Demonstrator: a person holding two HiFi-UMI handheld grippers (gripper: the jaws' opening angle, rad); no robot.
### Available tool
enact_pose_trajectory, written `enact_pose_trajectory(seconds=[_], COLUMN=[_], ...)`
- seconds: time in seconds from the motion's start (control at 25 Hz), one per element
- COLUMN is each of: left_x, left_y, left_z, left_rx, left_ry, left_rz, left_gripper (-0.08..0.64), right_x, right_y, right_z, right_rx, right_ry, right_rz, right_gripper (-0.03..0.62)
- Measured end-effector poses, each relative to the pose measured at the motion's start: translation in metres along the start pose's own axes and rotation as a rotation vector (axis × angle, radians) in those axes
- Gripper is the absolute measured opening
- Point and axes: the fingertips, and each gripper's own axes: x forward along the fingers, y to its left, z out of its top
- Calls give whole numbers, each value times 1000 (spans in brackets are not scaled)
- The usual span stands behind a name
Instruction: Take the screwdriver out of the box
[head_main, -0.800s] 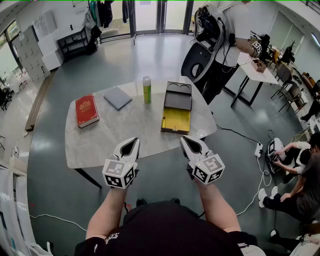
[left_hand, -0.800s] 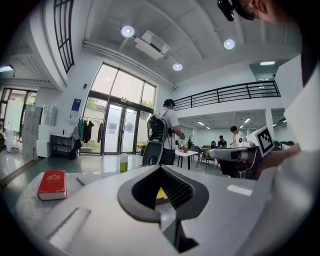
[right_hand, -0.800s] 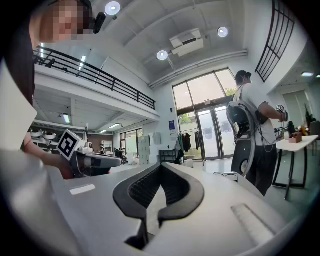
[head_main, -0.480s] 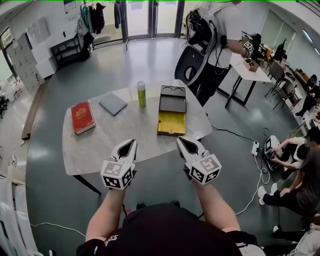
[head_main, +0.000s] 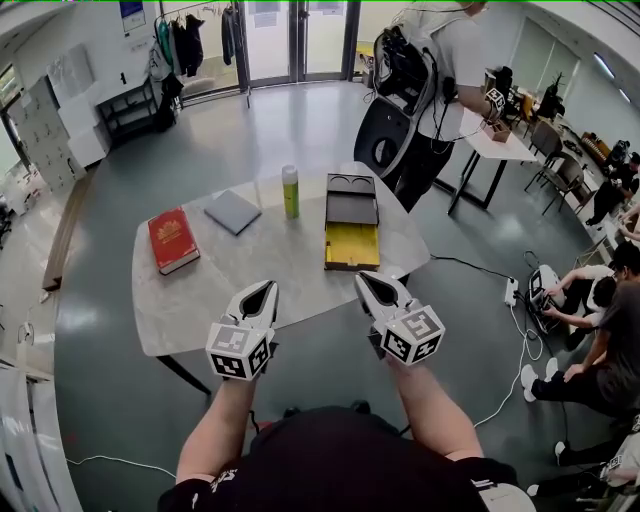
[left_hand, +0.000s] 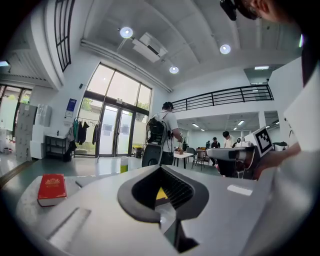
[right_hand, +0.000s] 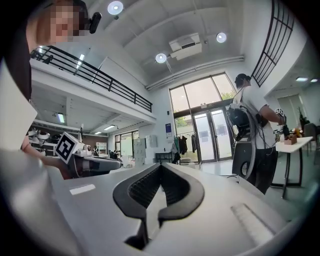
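The open box (head_main: 352, 222) lies on the right part of the marble table (head_main: 200, 290), its dark lid toward the far side and its yellow half (head_main: 351, 246) nearer me. No screwdriver can be made out in it from here. My left gripper (head_main: 262, 290) and right gripper (head_main: 372, 283) hover side by side over the table's near edge, short of the box. Both are shut with nothing between the jaws. In the left gripper view a patch of the yellow box (left_hand: 161, 194) shows through the jaw window, and the left gripper (left_hand: 161, 167) is shut. The right gripper (right_hand: 161, 165) points past the table at the glass doors.
A red book (head_main: 172, 240), a grey pad (head_main: 233, 211) and a green bottle (head_main: 291, 192) lie left of the box. A person with a backpack (head_main: 430, 70) and a chair (head_main: 383, 140) stand behind the table. People (head_main: 600, 310) sit on the floor at right beside a power strip (head_main: 513, 292).
The head view has shifted slightly, so the table sits a bit differently in the picture. Both grippers stay shut, side by side before the table's near edge.
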Motion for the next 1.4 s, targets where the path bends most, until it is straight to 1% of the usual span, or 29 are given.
enact_pose_trajectory(seconds=[0.16, 0.32, 0.56, 0.68, 0.8, 1.04, 1.24, 1.4], left_x=[-17, -31, -36, -29, -12, 34, 89, 131], left_y=[7, 12, 17, 24, 25, 19, 4, -4], left_z=[2, -2, -9, -13, -16, -16, -14, -13], left_rx=[14, 11, -4, -9, -9, -7, 2, -1], left_ry=[-6, -4, 18, 29, 41, 65, 84, 102], left_rz=[-21, -23, -33, -26, -26, -23, -28, -13], left_gripper=[2, 2, 2, 2, 2, 2, 2, 2], right_x=[8, 11, 15, 22, 27, 36, 39, 43], right_y=[18, 38, 47, 43, 29, -16, -73, -113], right_z=[-1, -7, -15, -21, -25, -27, -29, -30], right_rx=[0, -3, 12, 26, 35, 64, 81, 82], right_ry=[-5, 7, 31, 38, 44, 49, 55, 63], right_rz=[-15, -3, -8, -4, -3, -1, 1, 20], right_gripper=[14, 14, 14, 14, 14, 14, 14, 14])
